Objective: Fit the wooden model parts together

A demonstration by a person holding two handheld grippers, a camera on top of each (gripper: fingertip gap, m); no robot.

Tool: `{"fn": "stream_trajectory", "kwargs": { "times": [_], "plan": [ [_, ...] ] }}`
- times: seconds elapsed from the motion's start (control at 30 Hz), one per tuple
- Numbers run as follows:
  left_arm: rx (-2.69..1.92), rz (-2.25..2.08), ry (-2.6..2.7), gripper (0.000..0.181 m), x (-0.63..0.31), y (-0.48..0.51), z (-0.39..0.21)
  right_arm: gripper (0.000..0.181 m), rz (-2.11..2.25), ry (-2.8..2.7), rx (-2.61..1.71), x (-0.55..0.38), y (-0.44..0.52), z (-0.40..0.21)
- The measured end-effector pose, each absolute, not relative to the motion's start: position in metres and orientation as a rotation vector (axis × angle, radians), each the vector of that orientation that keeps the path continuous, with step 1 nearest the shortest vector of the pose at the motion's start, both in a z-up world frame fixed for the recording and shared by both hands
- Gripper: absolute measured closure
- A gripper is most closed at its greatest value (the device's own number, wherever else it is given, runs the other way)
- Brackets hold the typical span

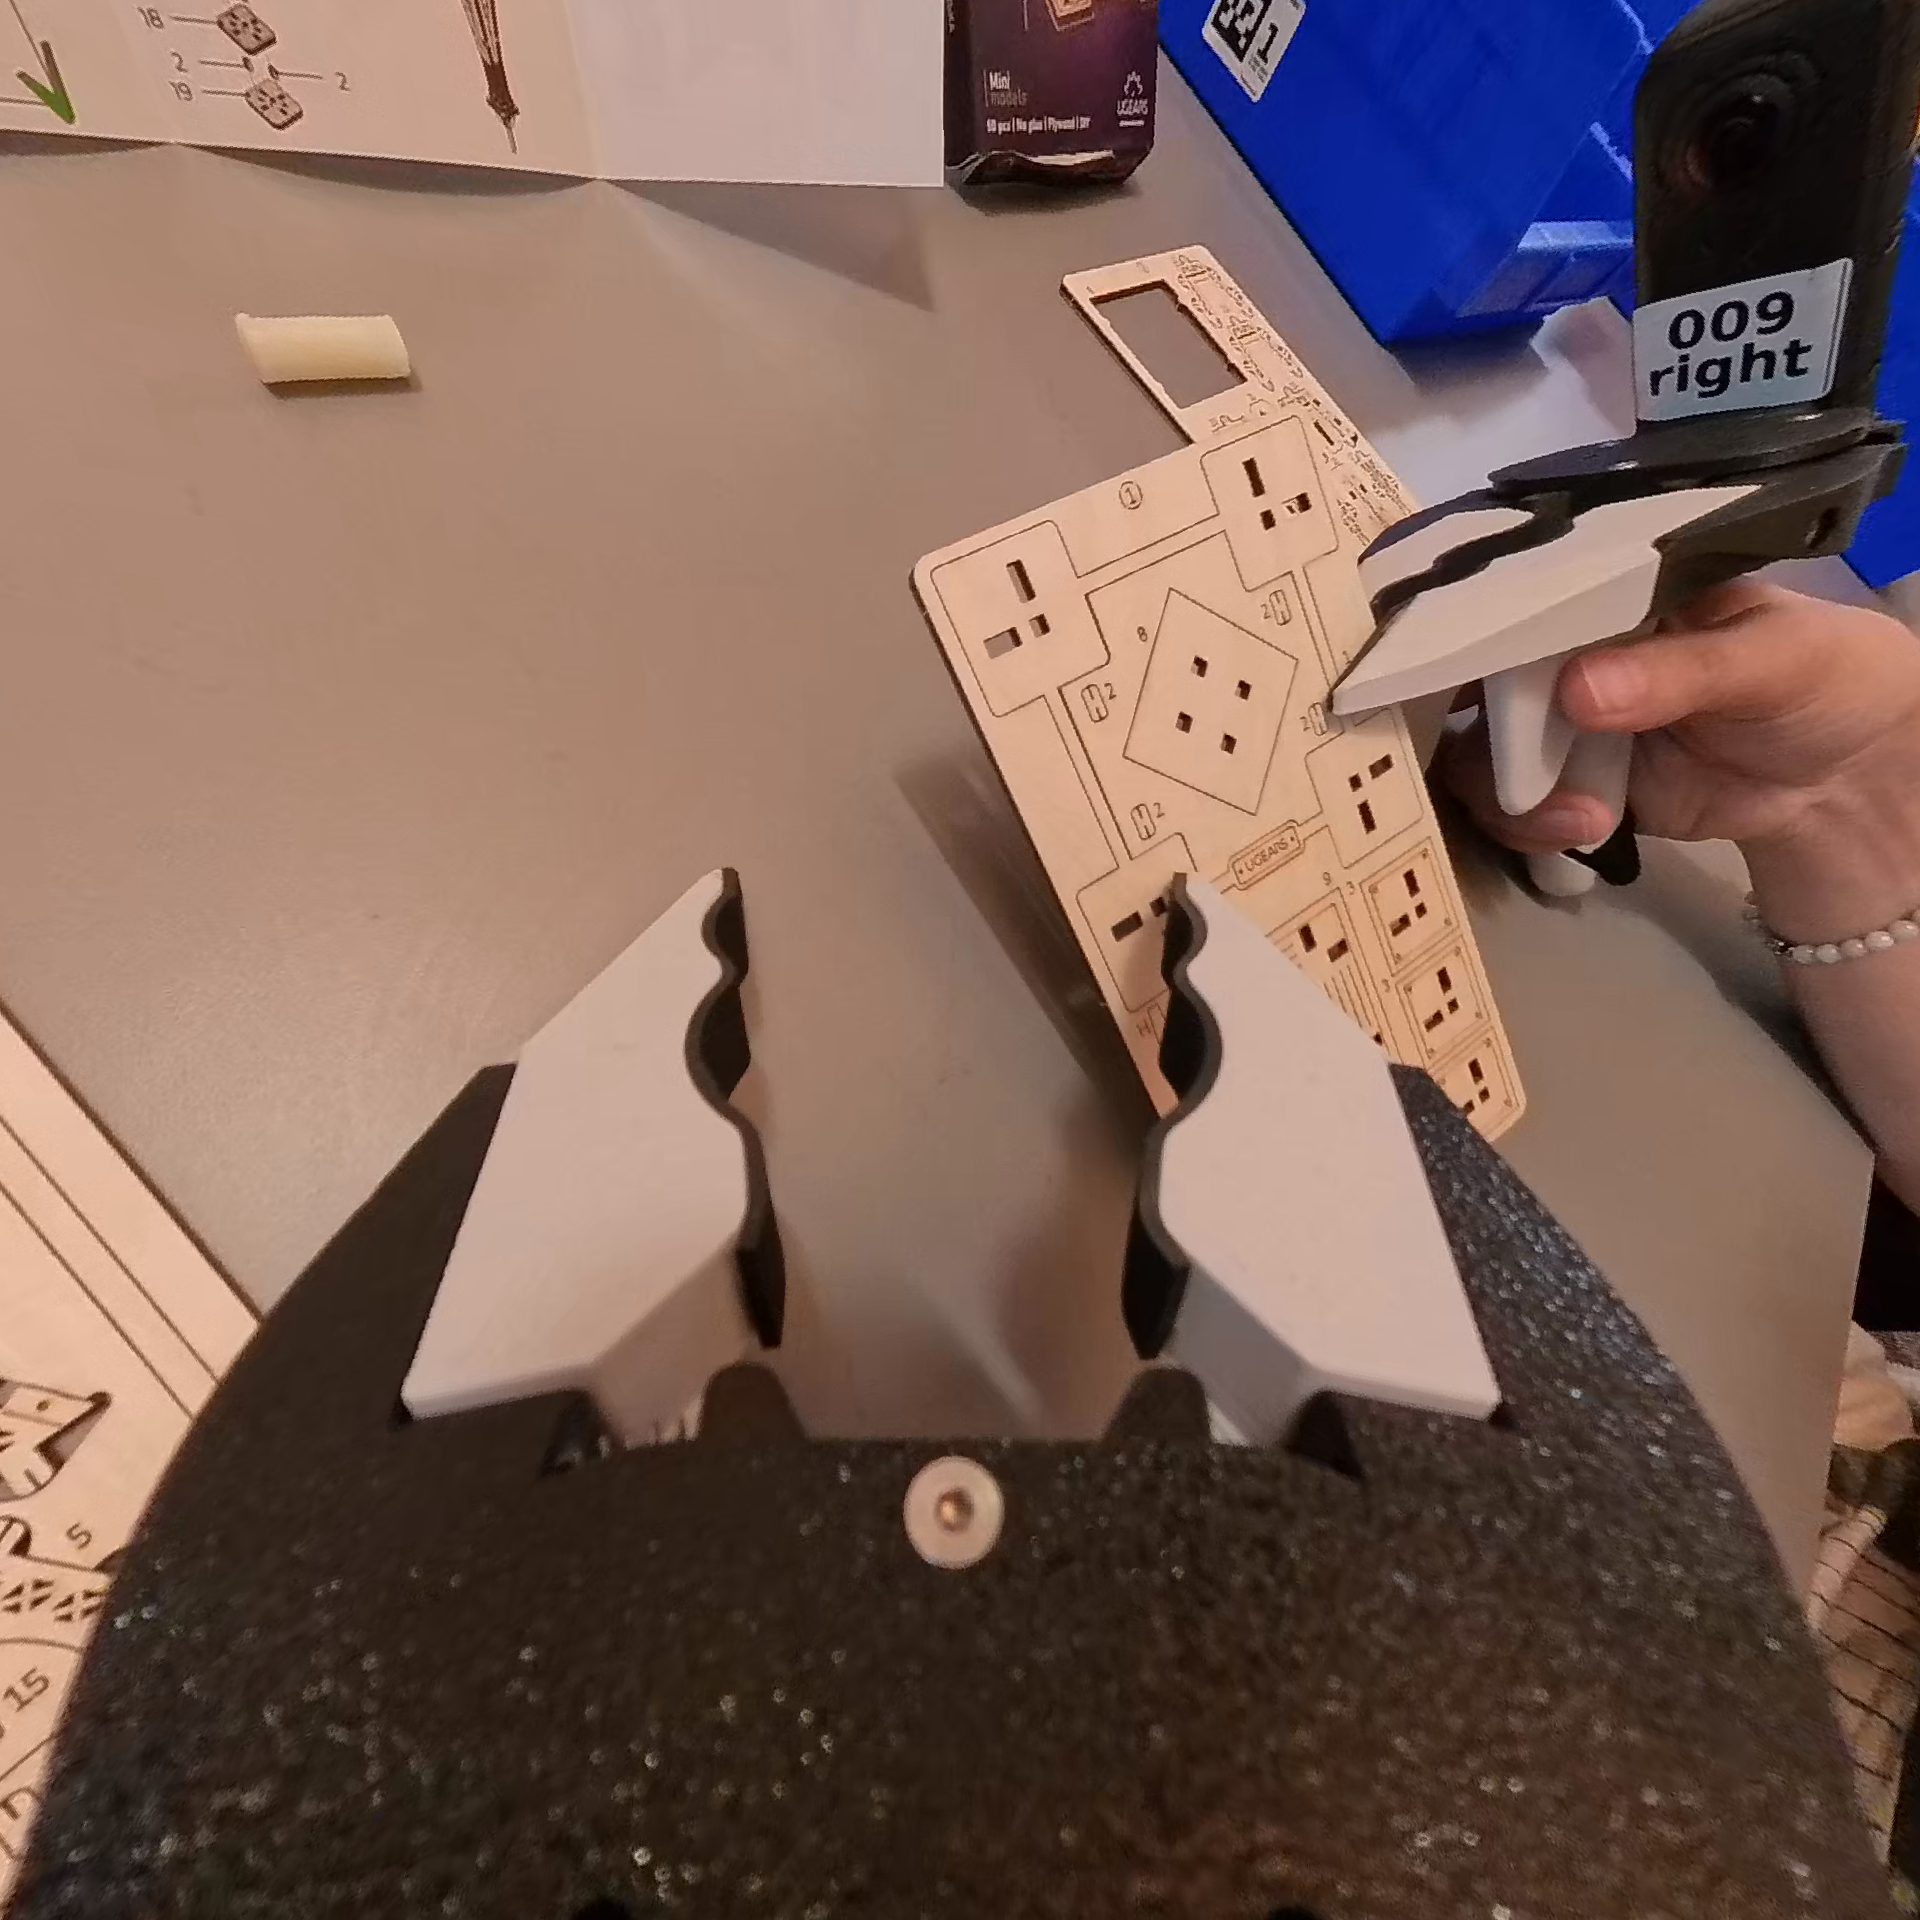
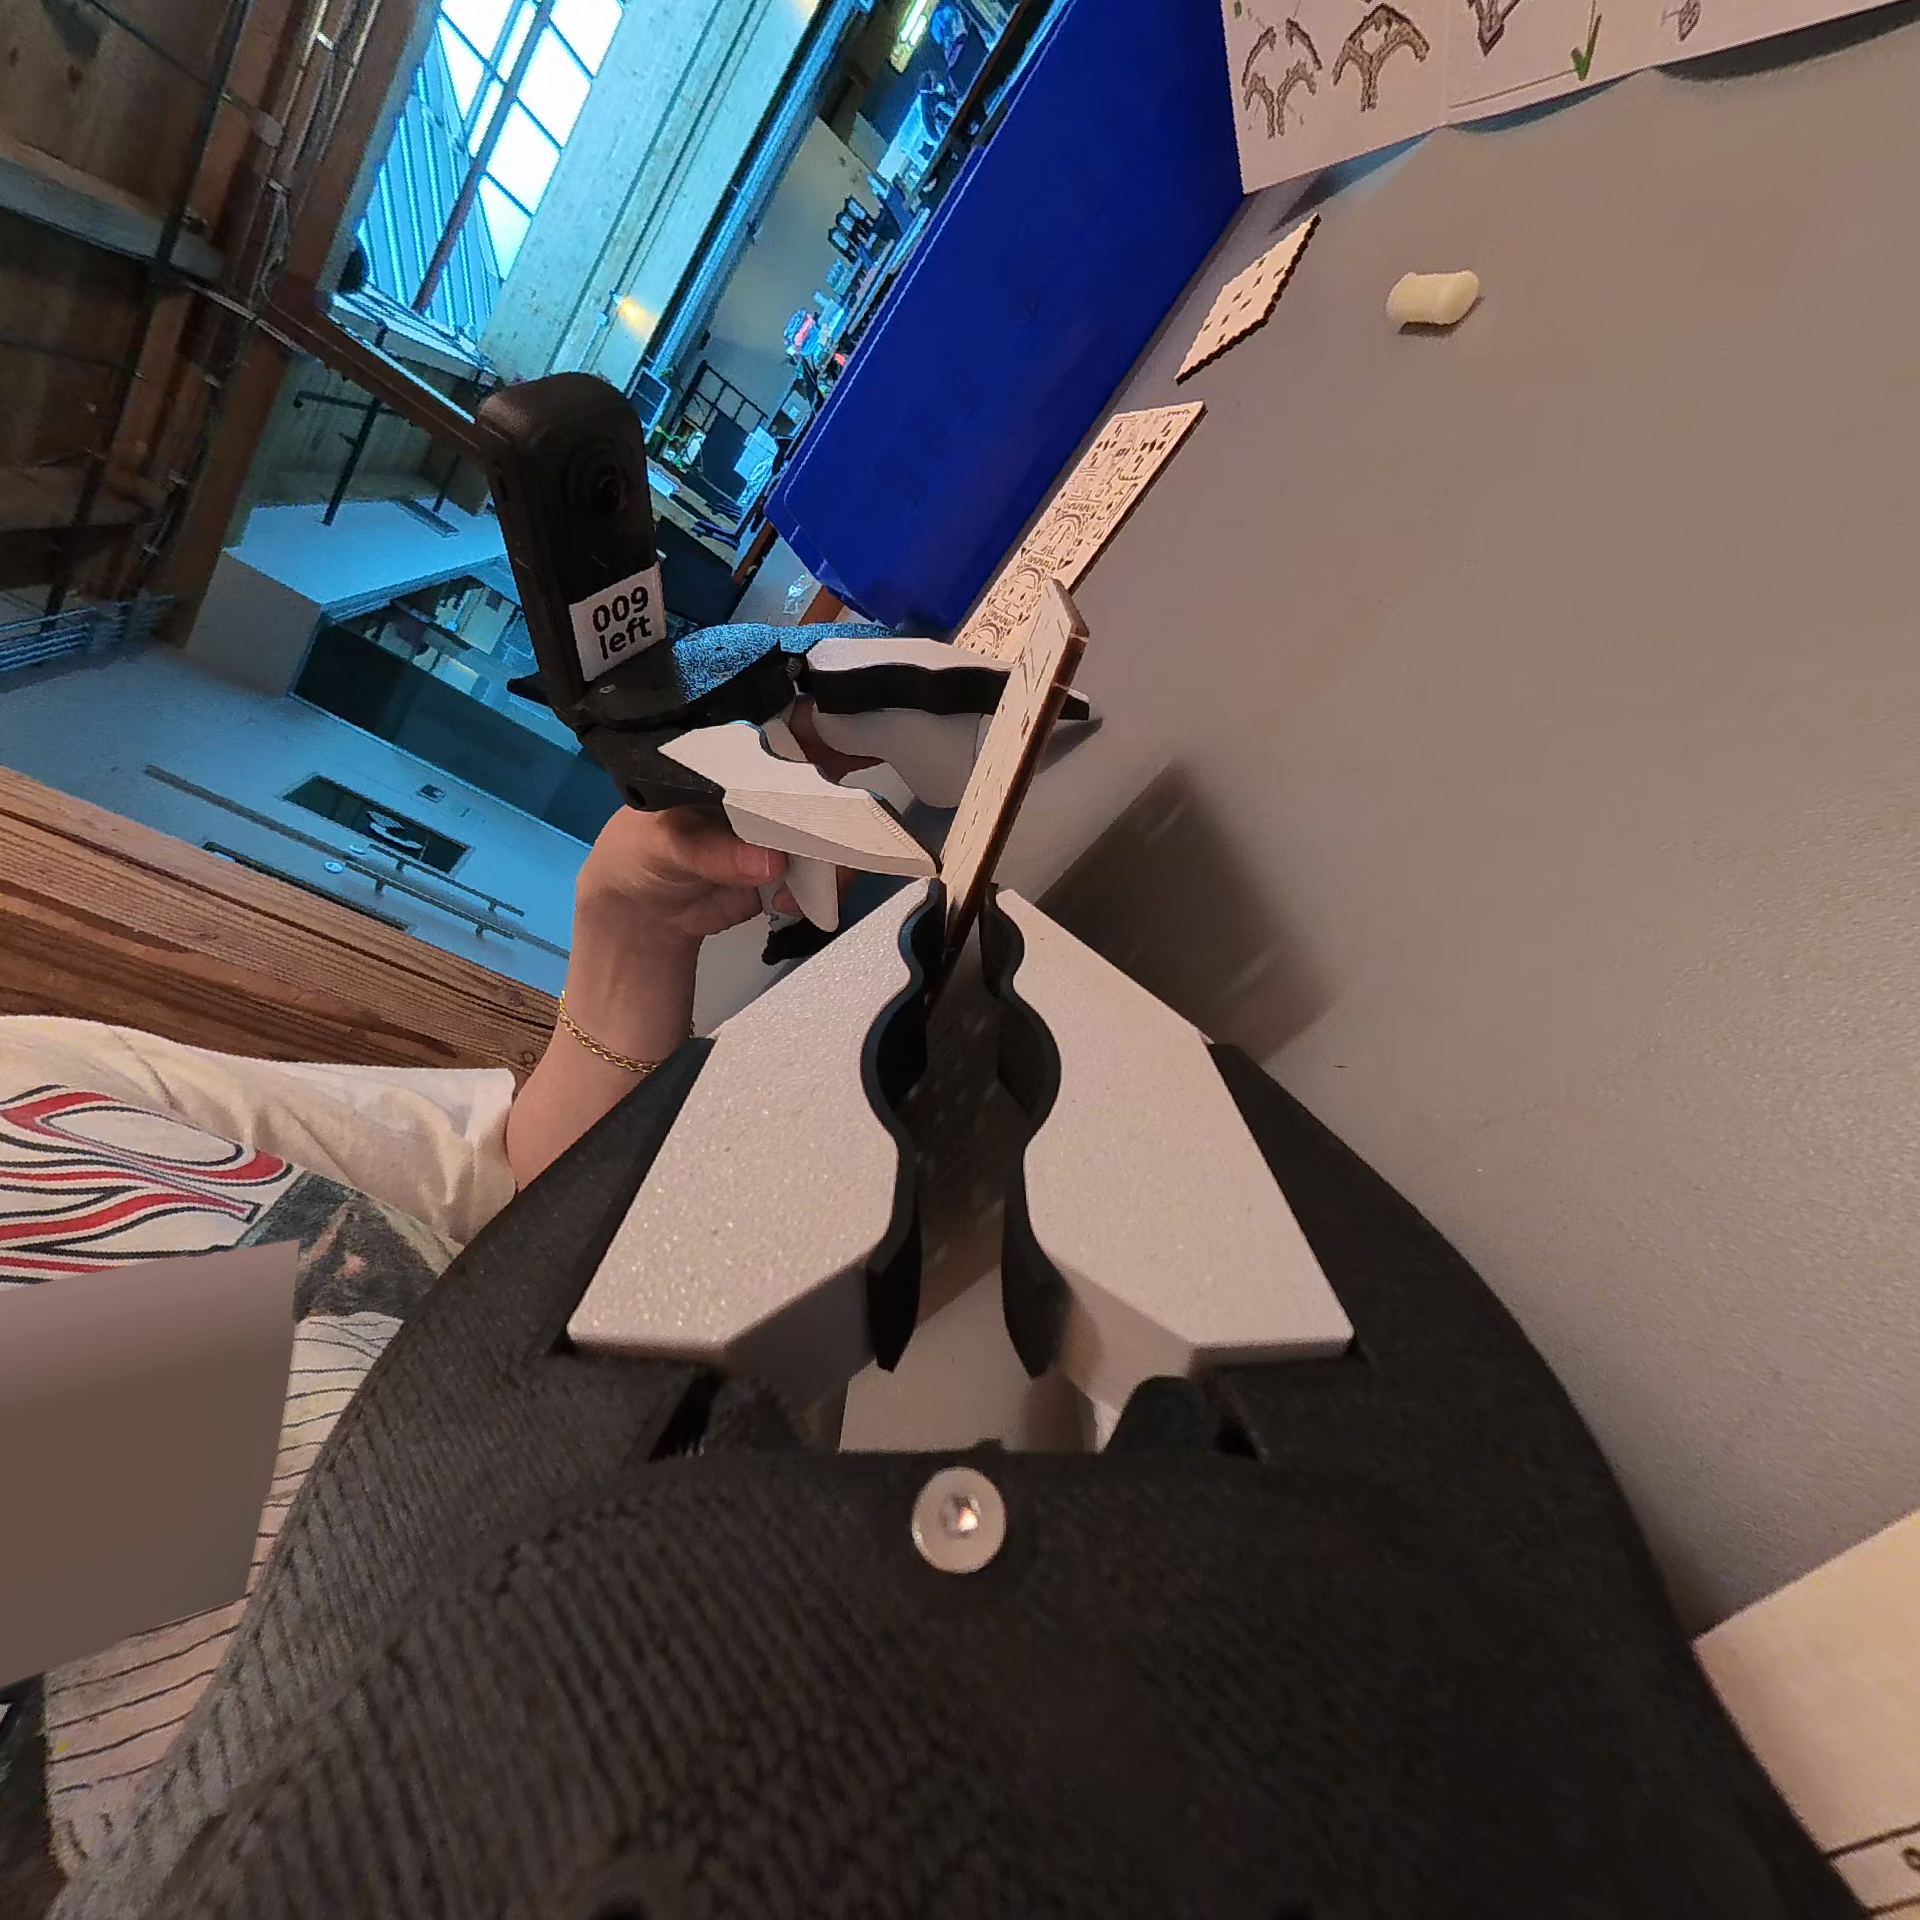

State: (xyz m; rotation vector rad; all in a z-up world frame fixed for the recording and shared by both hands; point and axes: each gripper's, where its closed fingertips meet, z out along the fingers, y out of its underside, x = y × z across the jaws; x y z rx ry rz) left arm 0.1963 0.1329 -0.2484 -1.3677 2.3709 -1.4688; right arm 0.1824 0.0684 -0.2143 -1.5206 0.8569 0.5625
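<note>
A thin wooden sheet of laser-cut model parts (image 1: 1205, 717) is held tilted up off the grey table. My right gripper (image 2: 961, 906) is shut on the sheet's edge; the sheet (image 2: 1023, 748) shows edge-on there. In the left wrist view the right gripper (image 1: 1351, 681) pinches the sheet's right edge. My left gripper (image 1: 956, 899) is open and empty, its right finger (image 1: 1278, 1122) overlapping the sheet's lower left corner. In the right wrist view its fingers (image 2: 831, 821) stand on either side of the sheet.
A second wooden sheet (image 1: 1195, 343) lies flat behind, next to a blue bin (image 1: 1455, 156). A small wooden square (image 2: 1247, 301) and a white cylinder piece (image 1: 322, 348) lie on the table. Instruction sheets (image 1: 623, 94) and a dark box (image 1: 1049, 94) are at the back.
</note>
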Motion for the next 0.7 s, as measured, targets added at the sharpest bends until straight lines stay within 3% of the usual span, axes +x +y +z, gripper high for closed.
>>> {"fn": "stream_trajectory", "kwargs": {
  "times": [0.7],
  "plan": [
    [-1.364,-1.6,2.315,0.103,0.197,0.13,-0.233,0.178,0.563,0.857,-1.507,0.183,0.067,-0.213]
  ]
}}
